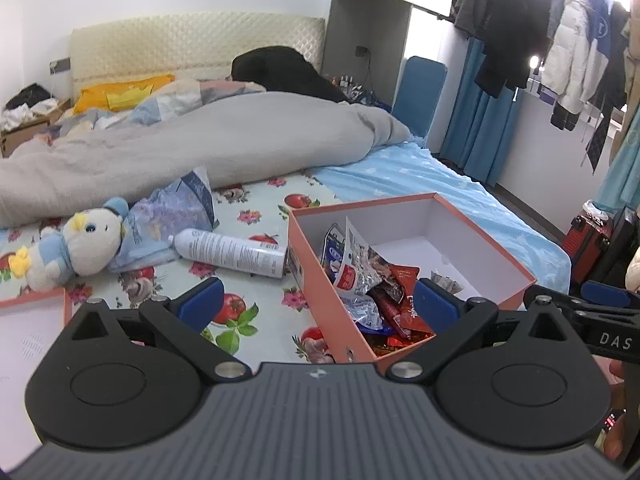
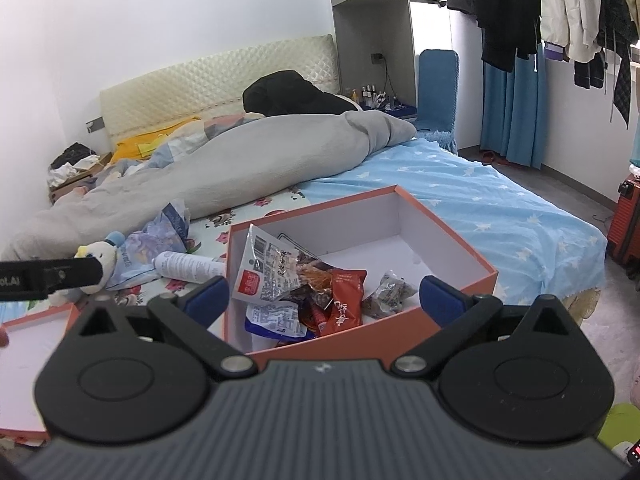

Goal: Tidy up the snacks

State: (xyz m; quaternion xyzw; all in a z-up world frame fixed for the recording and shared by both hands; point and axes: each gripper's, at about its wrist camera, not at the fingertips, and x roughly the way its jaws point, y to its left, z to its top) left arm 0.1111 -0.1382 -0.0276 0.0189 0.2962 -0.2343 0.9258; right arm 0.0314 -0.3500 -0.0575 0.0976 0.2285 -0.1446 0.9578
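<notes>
Snack packets (image 2: 304,292) sat heaped in the orange box (image 2: 460,312), directly ahead of and below both tools, mixed foil and red wrappers, crumpled, far half of box bare. Looked like a between-picks pause. Left gripper (image 1: 316,300) and right gripper (image 2: 326,294) both spread wide, holding nothing. Next move probably needs a remaining loose snack, or the lid (image 2: 24,344) to the left.

You're in a home bedroom.
You face a bed (image 1: 420,176) with a padded headboard (image 1: 192,46), rumpled duvet (image 1: 200,148), and coats (image 1: 560,52) hanging nearby.
</notes>
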